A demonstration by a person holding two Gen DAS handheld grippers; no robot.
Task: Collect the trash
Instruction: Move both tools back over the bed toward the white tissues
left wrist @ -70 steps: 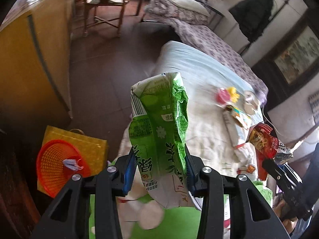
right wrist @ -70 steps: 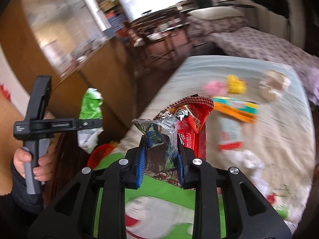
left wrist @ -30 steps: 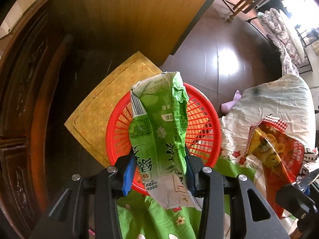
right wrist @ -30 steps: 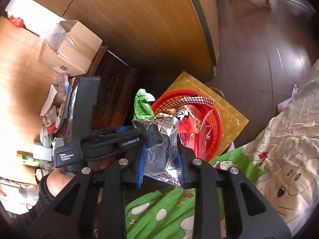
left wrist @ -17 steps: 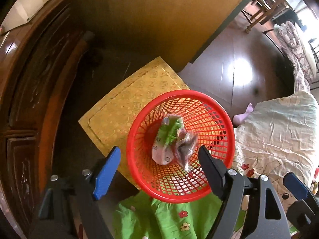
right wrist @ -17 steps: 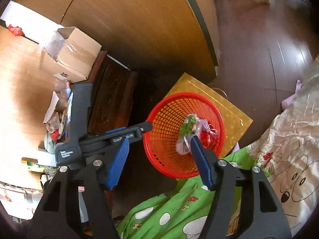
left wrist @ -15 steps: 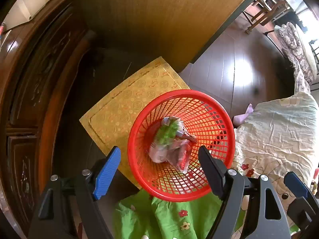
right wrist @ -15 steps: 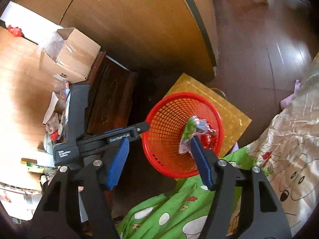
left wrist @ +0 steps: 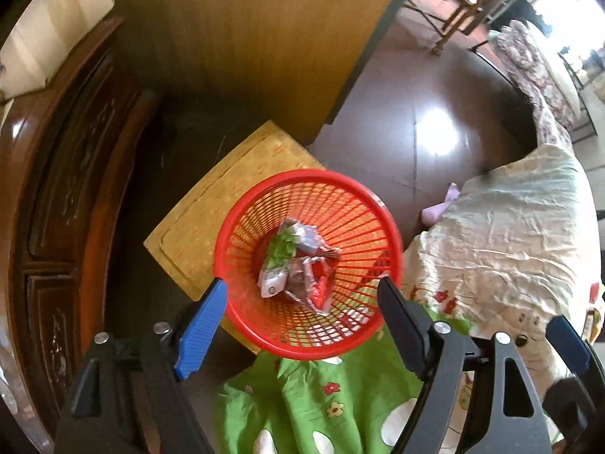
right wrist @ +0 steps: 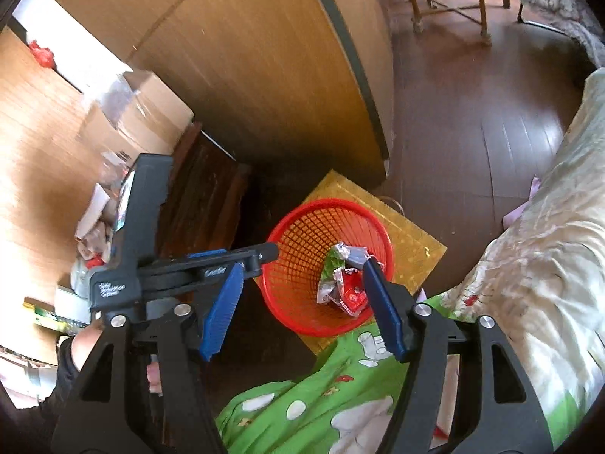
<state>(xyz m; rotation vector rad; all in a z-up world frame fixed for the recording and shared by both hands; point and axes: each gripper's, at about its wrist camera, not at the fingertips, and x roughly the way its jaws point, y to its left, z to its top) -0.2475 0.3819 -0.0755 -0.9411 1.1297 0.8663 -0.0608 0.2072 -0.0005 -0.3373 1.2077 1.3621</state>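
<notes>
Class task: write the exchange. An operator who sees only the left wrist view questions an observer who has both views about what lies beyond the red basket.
Operator: What is past the dark cabinet?
Observer: A cardboard box on a light wooden surface.
Operator: What holds the left gripper?
Observer: A hand in a dark sleeve grips its handle; its jaws are opening, with nothing between them.
Operator: Anything near that box?
Observer: Small clutter, too blurred to name.
</notes>
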